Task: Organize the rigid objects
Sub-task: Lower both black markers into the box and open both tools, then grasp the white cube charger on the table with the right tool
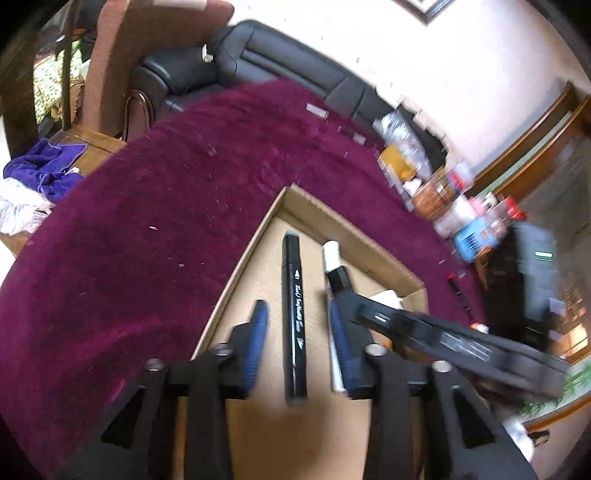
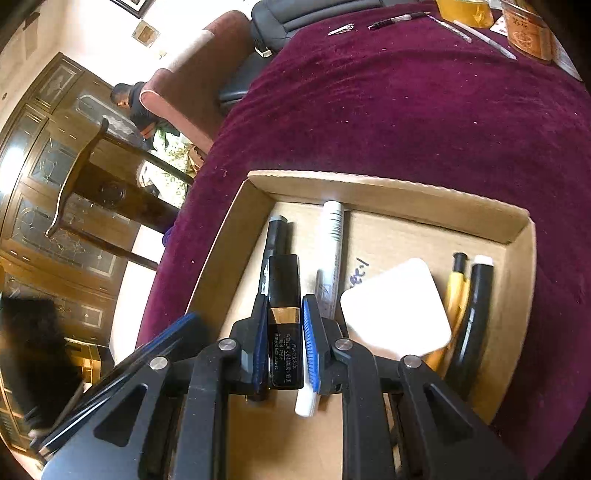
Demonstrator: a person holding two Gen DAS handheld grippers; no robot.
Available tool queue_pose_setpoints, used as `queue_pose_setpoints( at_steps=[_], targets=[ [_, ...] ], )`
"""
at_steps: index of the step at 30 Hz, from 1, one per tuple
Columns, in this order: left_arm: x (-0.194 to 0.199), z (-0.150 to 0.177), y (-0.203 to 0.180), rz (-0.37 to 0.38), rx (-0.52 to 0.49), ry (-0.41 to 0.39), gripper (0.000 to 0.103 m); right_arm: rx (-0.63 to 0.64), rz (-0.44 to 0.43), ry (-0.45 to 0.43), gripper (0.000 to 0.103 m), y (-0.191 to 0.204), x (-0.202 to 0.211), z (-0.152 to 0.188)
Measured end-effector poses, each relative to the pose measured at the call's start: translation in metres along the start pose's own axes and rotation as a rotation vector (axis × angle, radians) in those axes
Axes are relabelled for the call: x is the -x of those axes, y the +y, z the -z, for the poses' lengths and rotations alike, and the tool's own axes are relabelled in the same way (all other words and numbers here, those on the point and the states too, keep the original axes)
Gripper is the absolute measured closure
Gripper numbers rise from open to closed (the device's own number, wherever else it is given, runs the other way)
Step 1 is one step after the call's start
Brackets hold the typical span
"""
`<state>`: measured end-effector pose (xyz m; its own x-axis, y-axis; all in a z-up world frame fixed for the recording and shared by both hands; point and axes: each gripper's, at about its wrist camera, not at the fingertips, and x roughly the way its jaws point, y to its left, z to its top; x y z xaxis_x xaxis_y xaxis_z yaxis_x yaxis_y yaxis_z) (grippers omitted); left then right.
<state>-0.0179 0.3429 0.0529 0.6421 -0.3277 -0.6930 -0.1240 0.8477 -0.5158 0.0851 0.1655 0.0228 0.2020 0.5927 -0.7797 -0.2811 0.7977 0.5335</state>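
Left wrist view
- Left gripper (image 1: 297, 325): jaws apart, blue pads clear of the black marker between them; nothing gripped.
- Black marker (image 1: 294, 317): lies flat on the box floor, lengthwise between the jaws, touching neither pad.
- White marker (image 1: 334, 273): just outside the jaw on the picture's right, lying alongside the black marker, its near part hidden behind that jaw.
- Cardboard box (image 1: 255, 240): under the tool, its corner pointing ahead, resting on the purple cloth (image 1: 166, 192).
- Right gripper: a blurred black body enters from the right, just beside the left tool.

Right wrist view
- Right gripper (image 2: 284, 325): pads pressed on both sides of a black tube with a gold band (image 2: 283, 295); it is gripped and held over the box.
- Box contents (image 2: 388, 192): black marker (image 2: 275, 236) and white marker (image 2: 330, 240) ahead, under the tube; white square pad (image 2: 395, 306) to the right; beyond it a yellow pen (image 2: 456, 288) and a black pen (image 2: 478, 302) along the right wall.
- Far ahead: loose pens (image 2: 399, 17) on the cloth.
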Motion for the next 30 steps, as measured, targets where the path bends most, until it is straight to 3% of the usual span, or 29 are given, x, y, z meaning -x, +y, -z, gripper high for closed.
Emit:
queue_pose_setpoints(
  at_steps=[4,8,14,21,27,30],
  targets=[
    [0.029,0.014,0.002,0.012,0.003,-0.054,0.058,0.011,0.037,-0.012,0.086,0.002,-0.004,0.000],
    [0.040,0.027,0.003,0.016,0.013,-0.059,0.053,0.000,0.015,-0.015,0.084,0.001,0.001,0.001],
    [0.054,0.049,-0.015,0.036,-0.002,-0.082,0.049,0.003,0.006,-0.114,0.083,-0.019,0.059,0.011],
    [0.060,0.088,-0.055,0.127,-0.063,-0.055,0.041,-0.099,0.138,-0.294,0.064,-0.115,0.167,0.057],
    [0.034,0.127,-0.103,0.174,-0.130,0.057,0.041,-0.277,0.347,-0.389,0.064,-0.215,0.236,0.094],
    [0.026,0.144,-0.129,0.174,-0.172,0.091,0.041,-0.310,0.400,-0.390,0.064,-0.243,0.247,0.099]
  ],
)
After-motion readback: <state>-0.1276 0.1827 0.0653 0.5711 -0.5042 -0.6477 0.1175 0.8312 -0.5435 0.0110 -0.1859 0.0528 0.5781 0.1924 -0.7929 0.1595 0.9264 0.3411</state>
